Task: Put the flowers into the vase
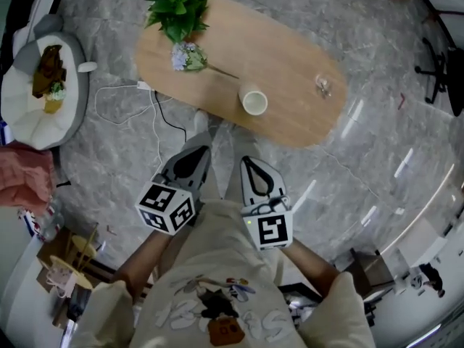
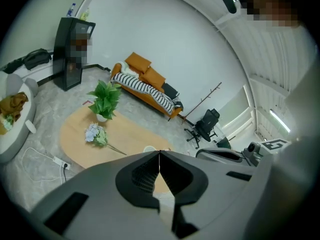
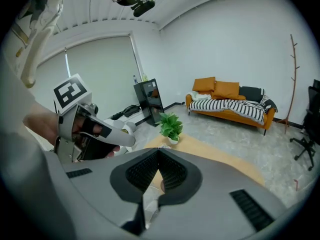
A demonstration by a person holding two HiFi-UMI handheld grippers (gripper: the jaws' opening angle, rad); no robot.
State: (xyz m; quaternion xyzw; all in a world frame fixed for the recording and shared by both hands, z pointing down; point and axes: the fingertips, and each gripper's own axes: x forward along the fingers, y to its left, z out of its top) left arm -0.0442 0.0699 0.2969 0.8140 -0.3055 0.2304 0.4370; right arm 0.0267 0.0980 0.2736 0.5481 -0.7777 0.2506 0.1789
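A bunch of pale blue flowers (image 1: 187, 56) with a long stem lies on the oval wooden table (image 1: 290, 56), next to a potted green plant (image 1: 177, 9). The white vase (image 1: 254, 101) stands near the table's front edge. Both grippers hang side by side before the table, short of it, above the floor. My left gripper (image 1: 203, 151) is shut with nothing in it. My right gripper (image 1: 248, 160) is also shut and empty. In the left gripper view the flowers (image 2: 95, 134) lie ahead to the left of the shut jaws (image 2: 159, 154). The right gripper view looks over its shut jaws (image 3: 159, 150).
A small glass object (image 1: 322, 85) sits at the table's right end. A power strip and white cables (image 1: 145, 87) lie on the floor left of the table. A round pet bed (image 1: 29, 114) is at the far left. An orange sofa (image 2: 150, 81) and an office chair (image 2: 206, 124) stand beyond.
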